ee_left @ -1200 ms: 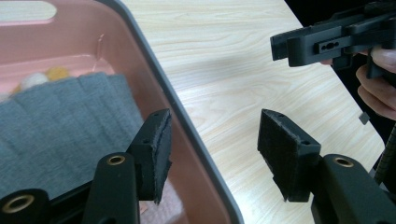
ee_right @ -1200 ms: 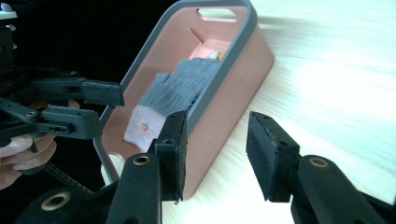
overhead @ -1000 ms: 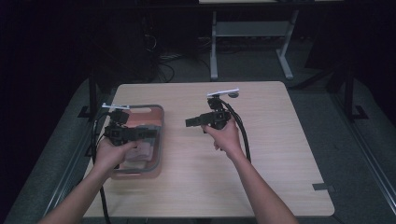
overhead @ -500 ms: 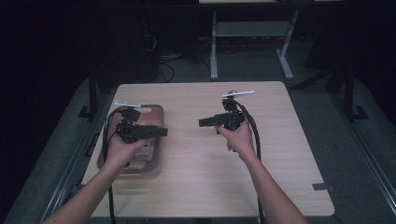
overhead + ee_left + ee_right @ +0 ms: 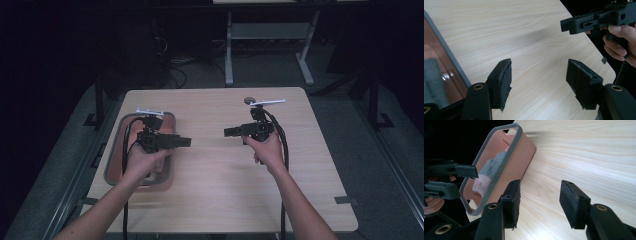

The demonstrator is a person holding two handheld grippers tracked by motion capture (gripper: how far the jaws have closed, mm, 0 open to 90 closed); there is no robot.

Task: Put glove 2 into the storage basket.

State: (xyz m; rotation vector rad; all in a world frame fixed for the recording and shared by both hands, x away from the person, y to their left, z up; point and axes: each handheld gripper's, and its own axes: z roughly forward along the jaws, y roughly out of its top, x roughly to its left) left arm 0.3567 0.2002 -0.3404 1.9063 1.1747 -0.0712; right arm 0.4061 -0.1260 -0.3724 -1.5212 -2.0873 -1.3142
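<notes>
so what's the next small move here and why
Probably bring the left gripper back over the pink bin and down toward the grey cloth inside. Both grippers, right gripper included, have just been opening with nothing between their pads, above bare table.

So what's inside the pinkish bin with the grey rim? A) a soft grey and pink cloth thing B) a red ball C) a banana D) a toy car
A: the right gripper view shows a grey and pink cloth item lying inside the bin, and nothing like fruit, a ball or a car is in it.
</notes>
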